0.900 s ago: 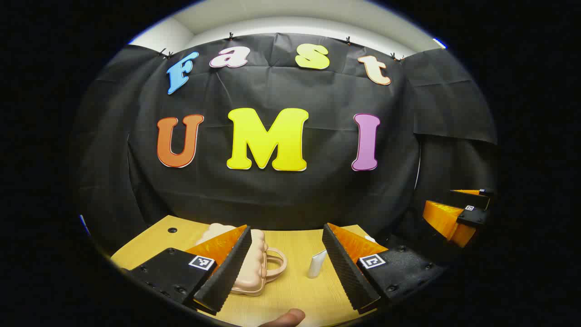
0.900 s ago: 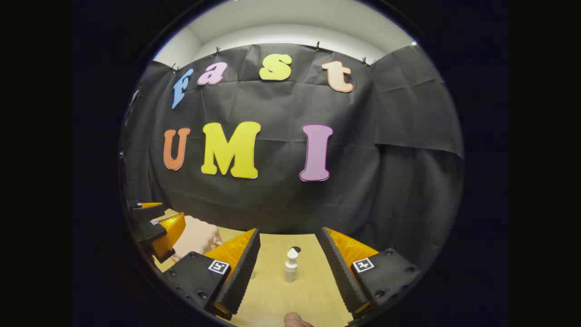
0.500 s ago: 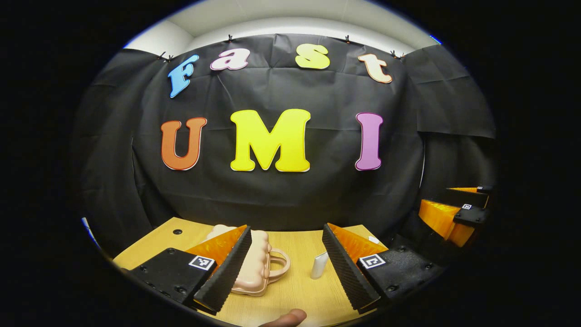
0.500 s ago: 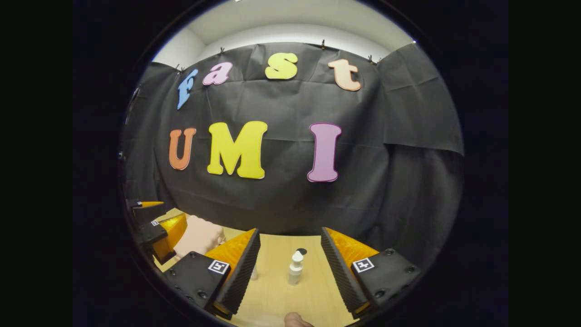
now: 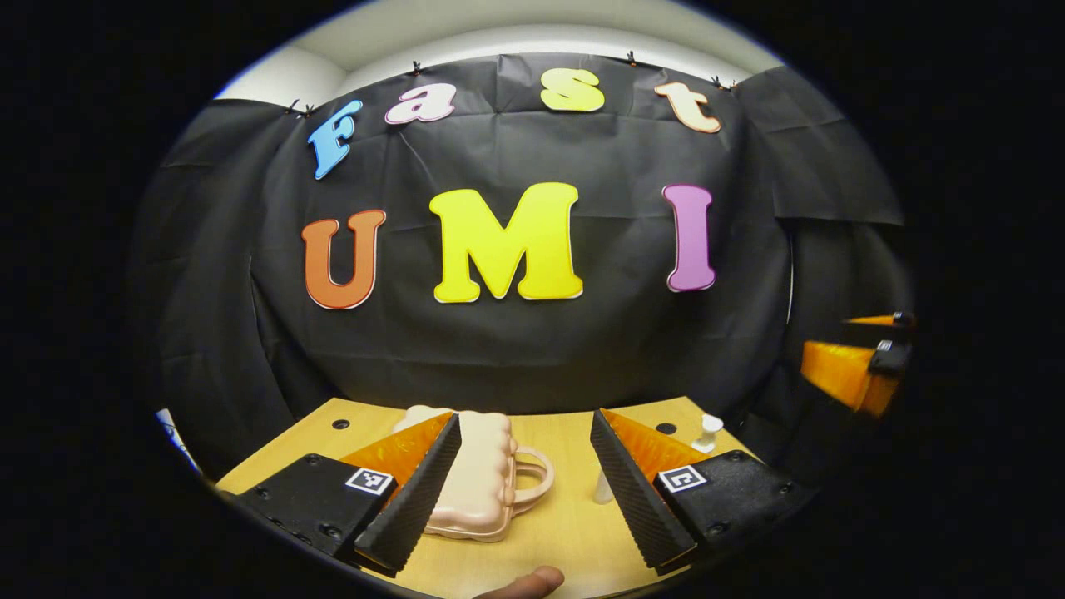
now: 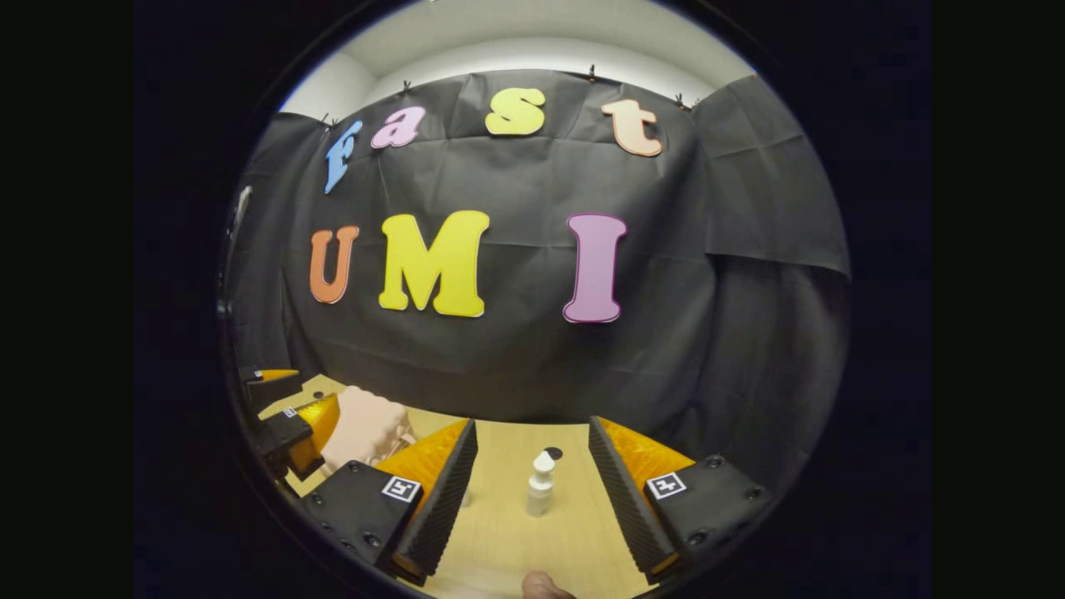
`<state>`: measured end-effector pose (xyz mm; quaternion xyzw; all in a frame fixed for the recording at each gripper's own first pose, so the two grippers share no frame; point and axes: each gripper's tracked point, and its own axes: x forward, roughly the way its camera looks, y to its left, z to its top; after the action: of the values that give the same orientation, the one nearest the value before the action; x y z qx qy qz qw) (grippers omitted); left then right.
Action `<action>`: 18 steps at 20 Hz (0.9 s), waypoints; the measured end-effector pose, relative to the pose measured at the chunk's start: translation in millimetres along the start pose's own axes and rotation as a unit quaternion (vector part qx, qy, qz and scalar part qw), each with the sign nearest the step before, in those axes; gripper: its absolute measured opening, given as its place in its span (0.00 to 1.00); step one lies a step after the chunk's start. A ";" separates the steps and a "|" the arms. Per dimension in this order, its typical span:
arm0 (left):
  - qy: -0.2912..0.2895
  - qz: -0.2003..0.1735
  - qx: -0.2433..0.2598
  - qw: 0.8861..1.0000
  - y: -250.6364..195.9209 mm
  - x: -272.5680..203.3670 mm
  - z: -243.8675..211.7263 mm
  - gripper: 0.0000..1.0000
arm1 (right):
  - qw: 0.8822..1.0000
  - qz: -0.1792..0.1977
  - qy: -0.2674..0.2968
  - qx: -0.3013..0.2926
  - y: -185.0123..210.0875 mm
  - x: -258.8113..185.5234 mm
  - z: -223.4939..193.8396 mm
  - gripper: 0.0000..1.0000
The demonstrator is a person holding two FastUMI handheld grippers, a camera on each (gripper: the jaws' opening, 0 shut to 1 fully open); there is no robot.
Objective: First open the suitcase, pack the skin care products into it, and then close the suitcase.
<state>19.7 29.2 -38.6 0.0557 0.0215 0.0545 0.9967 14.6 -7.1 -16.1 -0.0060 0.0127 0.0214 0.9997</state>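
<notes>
A small peach suitcase lies shut on the wooden table, its handle toward the right. My left gripper hovers open just before it, the left finger overlapping the case. A white tube stands partly hidden behind the other finger, and a white pump bottle stands farther right. In the right gripper view, that pump bottle stands upright on the table ahead, between the lines of the open right gripper. The suitcase sits at the left there, behind the left gripper.
The black cloth wall closes the table's far edge. Round holes mark the tabletop. The right gripper hangs at the far right of the left gripper view. A thumb tip shows at the bottom edge.
Both grippers have moved forward and tipped down a little. The suitcase looks bigger in the left gripper view, and the pump bottle has come into sight there. Both stay open.
</notes>
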 end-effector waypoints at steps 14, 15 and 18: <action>0.056 -0.022 0.325 0.944 -30.3 87.2 -135.1 0.98 | 0.997 -0.068 0.047 0.015 -81.0 3.7 -64.2 0.80; 0.061 -0.026 0.363 0.929 -34.4 90.4 -143.7 0.97 | 0.996 -0.071 0.055 0.018 -86.1 5.5 -73.2 0.80; 0.075 -0.037 0.449 0.890 -41.4 104.4 -170.8 0.97 | 0.994 -0.074 0.075 0.021 -95.3 9.3 -95.0 0.80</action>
<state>119.4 18.5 -216.8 0.4923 0.1204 0.0057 0.8620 25.7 -103.1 -110.1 0.0125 0.0872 -0.0538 0.9947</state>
